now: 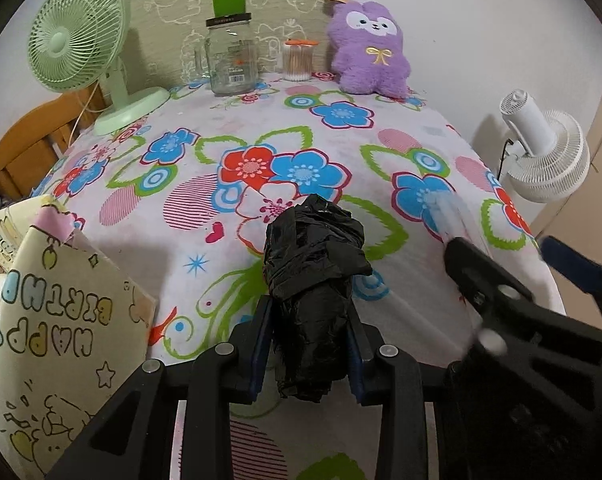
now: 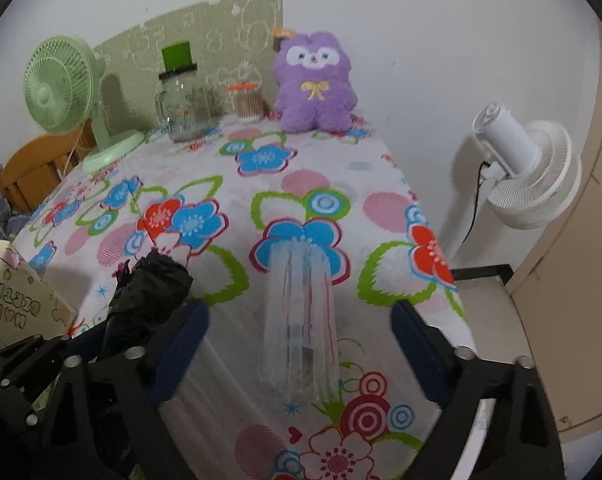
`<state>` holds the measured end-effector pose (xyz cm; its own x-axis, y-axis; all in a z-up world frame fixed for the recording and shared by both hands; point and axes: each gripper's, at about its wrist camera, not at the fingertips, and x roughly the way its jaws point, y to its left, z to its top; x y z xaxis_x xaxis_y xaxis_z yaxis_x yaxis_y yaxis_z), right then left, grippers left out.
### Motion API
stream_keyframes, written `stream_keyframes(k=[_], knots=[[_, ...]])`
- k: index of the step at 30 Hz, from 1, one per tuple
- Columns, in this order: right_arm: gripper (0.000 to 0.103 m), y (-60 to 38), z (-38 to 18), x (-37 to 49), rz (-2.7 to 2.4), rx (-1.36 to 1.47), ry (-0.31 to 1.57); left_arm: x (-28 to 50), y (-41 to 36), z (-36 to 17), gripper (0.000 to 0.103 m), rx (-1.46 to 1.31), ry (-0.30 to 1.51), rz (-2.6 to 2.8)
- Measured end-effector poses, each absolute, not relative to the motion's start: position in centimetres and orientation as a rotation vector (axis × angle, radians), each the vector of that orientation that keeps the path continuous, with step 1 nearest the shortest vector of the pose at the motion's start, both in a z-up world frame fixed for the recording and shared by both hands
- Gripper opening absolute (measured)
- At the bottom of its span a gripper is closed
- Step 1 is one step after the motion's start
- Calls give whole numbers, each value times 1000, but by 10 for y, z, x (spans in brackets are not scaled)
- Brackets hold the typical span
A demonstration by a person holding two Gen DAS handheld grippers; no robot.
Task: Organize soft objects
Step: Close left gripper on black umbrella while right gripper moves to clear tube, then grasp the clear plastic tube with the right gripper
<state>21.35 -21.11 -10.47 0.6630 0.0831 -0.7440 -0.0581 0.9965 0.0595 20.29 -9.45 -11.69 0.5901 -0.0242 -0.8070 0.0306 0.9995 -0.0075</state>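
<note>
Here, left gripper (image 1: 307, 344) clamps black bag roll (image 1: 315, 280), right gripper (image 2: 301, 344) spread around clear roll (image 2: 301, 320).

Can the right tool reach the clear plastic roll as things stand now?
Probably yes. The right tool is open, and the clear plastic roll lies on the tablecloth between its fingers, with nothing in the way.

I see a table under a floral cloth (image 2: 309, 184) against a plain white wall (image 2: 441, 40); a wooden chair (image 2: 25, 176) stands far left, a white fan (image 2: 533, 176) right.
</note>
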Motion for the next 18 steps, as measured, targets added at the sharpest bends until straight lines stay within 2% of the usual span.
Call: stream_keyframes(k=[4,6,12,15,18], knots=[[79,-212,-117,221,88,52,894,205,-97,-121,32,19,951,-39],[70,-213,-121,223,88,63,911,205,-98,-122,32,27,948,-38],[61,-215,-129,226,90,78,947,204,-100,-122,32,51,936,-35],[44,-214,-129,226,89,67,943,204,-100,-122,32,57,932,-34],[34,-214,-129,226,93,62,944,203,-101,-122,32,62,931,-33]])
